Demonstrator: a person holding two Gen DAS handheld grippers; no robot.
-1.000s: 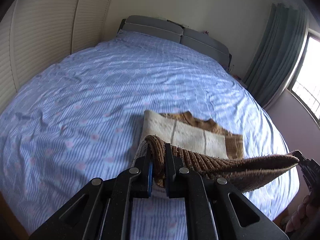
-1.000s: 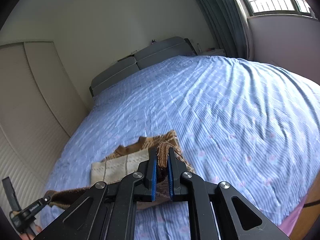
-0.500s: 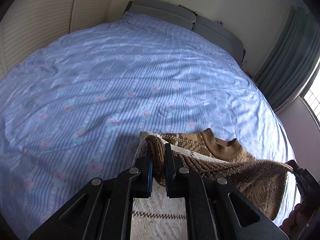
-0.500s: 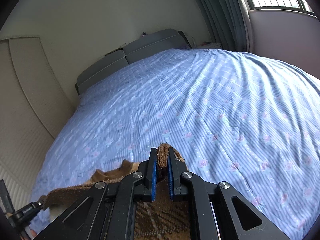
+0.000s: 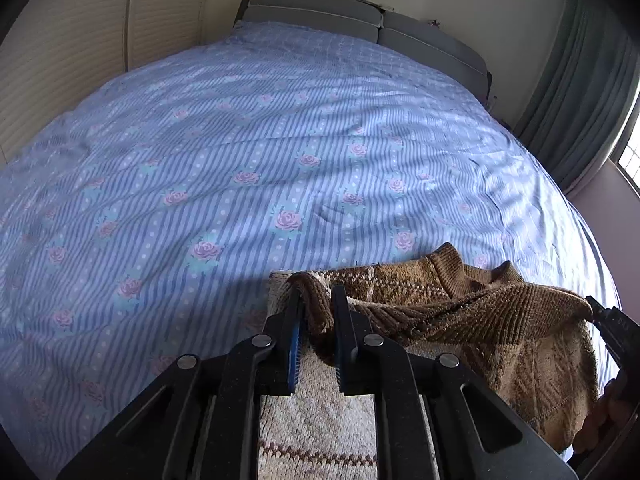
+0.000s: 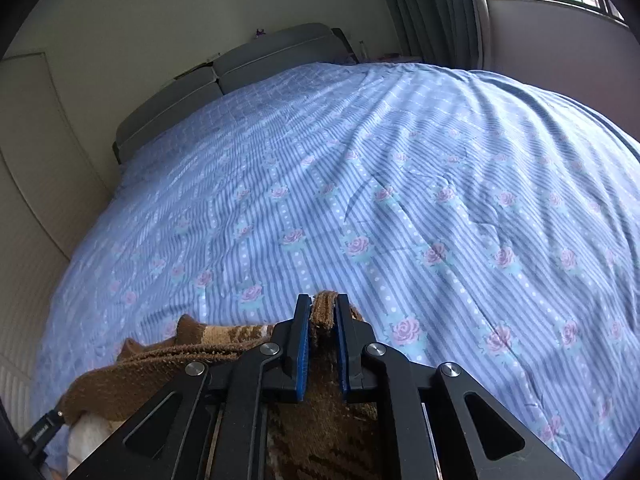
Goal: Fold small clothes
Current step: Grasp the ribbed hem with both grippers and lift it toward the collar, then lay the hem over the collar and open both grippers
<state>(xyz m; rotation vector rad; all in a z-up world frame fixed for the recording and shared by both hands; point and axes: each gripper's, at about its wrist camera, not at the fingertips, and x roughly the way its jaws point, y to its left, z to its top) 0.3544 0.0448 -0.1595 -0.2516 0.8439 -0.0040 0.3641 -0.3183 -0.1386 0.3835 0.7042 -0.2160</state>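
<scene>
The left gripper (image 5: 317, 308) had the brown hem corner of the knitted sweater (image 5: 480, 320) between its blue pads, and its jaws had just been easing apart, a slim gap showing beside the wool, so the pinch looked close to letting go. The right gripper (image 6: 323, 320) stood likewise, jaws just parting around the opposite hem corner, the fabric upright between the pads. The hem stretched across between the two, running toward four o'clock in the left view to where the other tool's tip (image 5: 612, 320) showed. Beneath lay the cream and brown body of the sweater, its collar at one o'clock, low on the striped, rose-printed bedspread (image 5: 248, 152), the grey headboard (image 5: 360, 20) at twelve. Judging from this, the risk was uneven release: if one corner dropped first, or wool snagged on a pad as it drew back, the folded layer could skew or drag open.
</scene>
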